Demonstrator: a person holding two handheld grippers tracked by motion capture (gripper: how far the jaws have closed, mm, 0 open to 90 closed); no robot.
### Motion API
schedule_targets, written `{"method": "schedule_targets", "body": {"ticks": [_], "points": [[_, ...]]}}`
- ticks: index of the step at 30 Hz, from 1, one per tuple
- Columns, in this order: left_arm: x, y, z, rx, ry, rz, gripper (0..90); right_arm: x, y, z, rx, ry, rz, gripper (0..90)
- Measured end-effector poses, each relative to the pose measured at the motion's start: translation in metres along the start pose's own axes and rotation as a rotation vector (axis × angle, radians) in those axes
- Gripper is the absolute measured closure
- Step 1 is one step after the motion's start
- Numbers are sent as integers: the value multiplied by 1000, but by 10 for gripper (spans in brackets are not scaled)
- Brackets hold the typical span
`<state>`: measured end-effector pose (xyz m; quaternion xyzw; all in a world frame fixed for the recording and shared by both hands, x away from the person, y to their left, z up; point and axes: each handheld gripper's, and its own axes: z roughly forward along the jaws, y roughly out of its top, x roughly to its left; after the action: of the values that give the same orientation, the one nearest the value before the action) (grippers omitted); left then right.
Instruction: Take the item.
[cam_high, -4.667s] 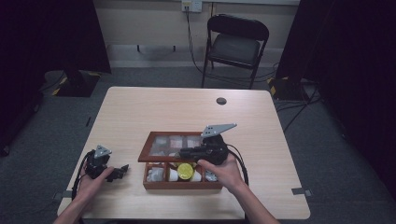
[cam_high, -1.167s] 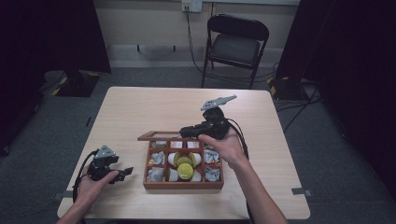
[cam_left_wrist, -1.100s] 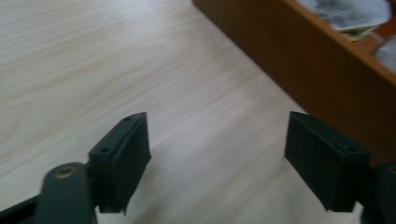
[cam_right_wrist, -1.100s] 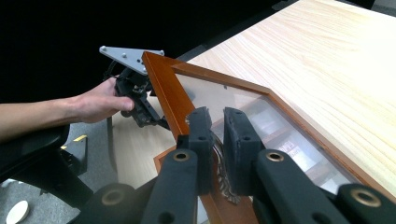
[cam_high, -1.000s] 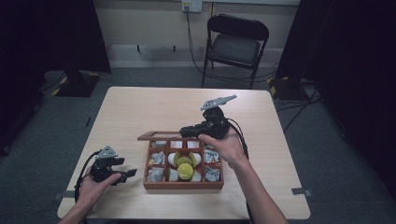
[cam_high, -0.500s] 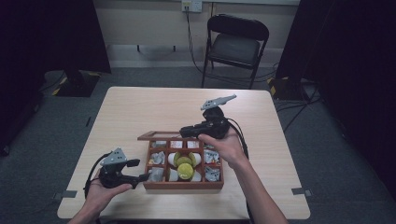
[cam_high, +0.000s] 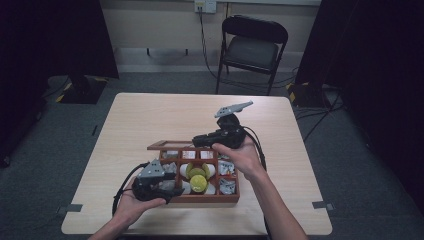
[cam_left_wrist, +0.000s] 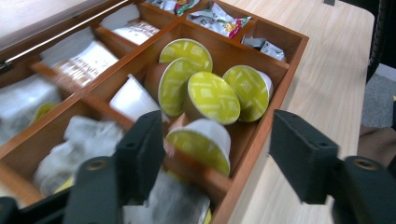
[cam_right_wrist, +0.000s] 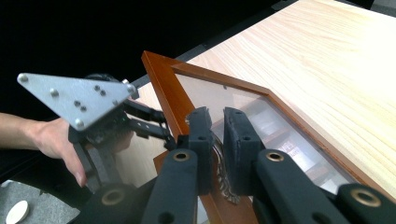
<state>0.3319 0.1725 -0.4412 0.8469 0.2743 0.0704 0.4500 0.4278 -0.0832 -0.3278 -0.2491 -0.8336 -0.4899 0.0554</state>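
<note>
A wooden compartment box (cam_high: 210, 198) sits near the table's front edge. My right gripper (cam_high: 197, 140) is shut on the metal catch of its glass-paned lid (cam_high: 170, 145) and holds it raised; in the right gripper view the jaws (cam_right_wrist: 217, 121) pinch the lid's frame (cam_right_wrist: 161, 79). My left gripper (cam_high: 173, 188) reaches into the box's front left. Its jaws (cam_left_wrist: 217, 135) have just been closing. A green-lidded capsule (cam_left_wrist: 201, 144) lies between them, with a gap at the right pad. More green capsules (cam_left_wrist: 215, 95) fill that compartment (cam_left_wrist: 280, 60).
Foil and paper sachets (cam_left_wrist: 88, 63) fill the other compartments. Bare table (cam_high: 175, 115) lies behind and to both sides of the box. A black folding chair (cam_high: 252, 47) stands beyond the far edge. Cables trail from both grippers.
The lid has gone from closed to raised. My left gripper has moved right from the table's front left to the box and over the capsules. The right gripper has held still over the last second.
</note>
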Motion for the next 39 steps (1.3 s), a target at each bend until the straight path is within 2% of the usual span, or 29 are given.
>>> {"method": "schedule_targets", "body": {"ticks": [2,5,8,11,16,17,19,21,22,26,30,34,37,39], "points": [[-2,2,7,13,17,23,378,0,0,0,0,1,1,824],[-3,7,18,57,9,35,379,0,0,0,-1,1,1,823],[-3,14,27,54,4,48,388,0,1,0,0,-1,-2,824],[-2,20,38,80,-22,63,412,0,1,0,0,-2,-4,824],[-3,24,54,132,-11,98,401,-1,1,0,-2,-1,-4,824],[-3,25,57,146,-7,95,400,-1,1,0,-1,-1,-4,824],[-3,26,61,152,-12,108,384,-1,1,-1,-2,-1,-5,824],[-3,28,66,188,-7,137,368,-1,1,-1,-2,-1,-5,824],[-3,30,67,202,-10,139,343,-1,2,-1,-1,-1,-6,824],[-3,34,73,196,-9,125,339,-1,2,-1,0,-2,-6,824],[-6,34,81,253,-9,152,339,0,2,0,1,-3,-10,824],[-7,35,86,288,-7,151,330,0,2,0,0,-3,-9,824],[-7,36,89,330,5,191,343,0,2,0,1,-4,-9,824],[-6,36,90,333,9,184,340,0,2,0,1,-3,-9,824]]}}
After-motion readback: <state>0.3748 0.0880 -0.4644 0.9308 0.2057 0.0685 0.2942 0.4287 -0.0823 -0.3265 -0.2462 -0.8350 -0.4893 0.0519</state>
